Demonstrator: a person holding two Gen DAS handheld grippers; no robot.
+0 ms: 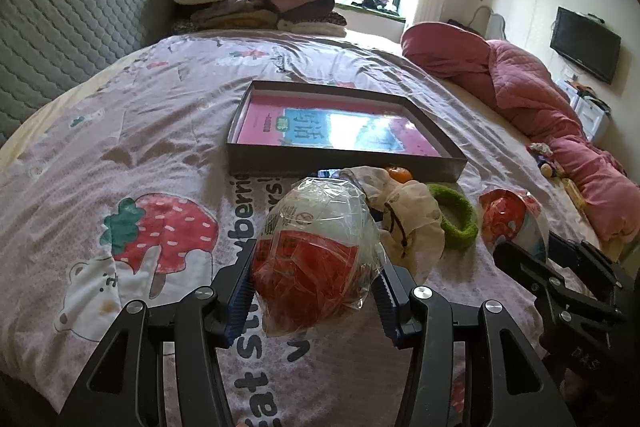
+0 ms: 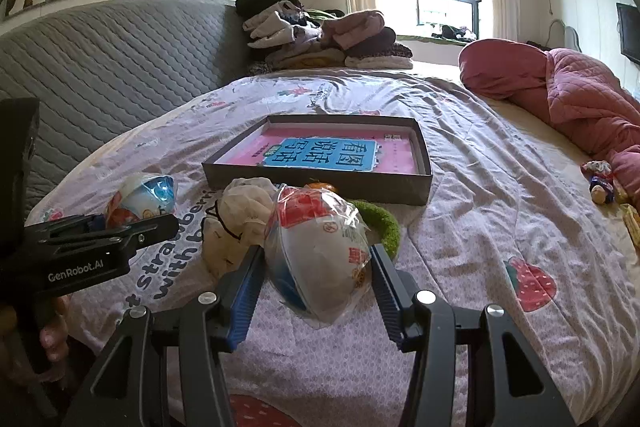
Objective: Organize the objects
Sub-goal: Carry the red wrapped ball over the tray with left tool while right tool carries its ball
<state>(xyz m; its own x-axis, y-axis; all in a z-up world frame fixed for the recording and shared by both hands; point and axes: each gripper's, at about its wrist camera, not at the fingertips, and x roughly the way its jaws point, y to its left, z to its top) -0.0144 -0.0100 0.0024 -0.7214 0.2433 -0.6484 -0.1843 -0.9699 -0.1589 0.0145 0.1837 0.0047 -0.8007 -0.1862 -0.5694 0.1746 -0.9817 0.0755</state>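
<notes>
My left gripper (image 1: pixel 316 267) is shut on a plastic-wrapped bowl (image 1: pixel 316 243) with a red lower half, held just above the strawberry-print bedspread. My right gripper (image 2: pixel 316 255) is shut on a second wrapped bowl (image 2: pixel 320 251), white with red and blue print, low over the bed. Each gripper shows in the other's view: the right gripper (image 1: pixel 516 251) with its bowl (image 1: pixel 512 219), the left gripper (image 2: pixel 156 217) with its bowl (image 2: pixel 148 193). Beyond both lies a shallow grey box (image 1: pixel 344 163) (image 2: pixel 316 187) holding a pink and blue book (image 1: pixel 340 127) (image 2: pixel 328 153).
Between the bowls and the box lie a cream drawstring pouch (image 1: pixel 412 215) (image 2: pixel 240 215), a green fuzzy ring (image 1: pixel 460 217) (image 2: pixel 384 223) and a small orange thing (image 1: pixel 399 174). A pink quilt (image 2: pixel 560 87) lies right, folded clothes (image 2: pixel 320 35) at the back, small toys (image 2: pixel 600 183) at the right edge.
</notes>
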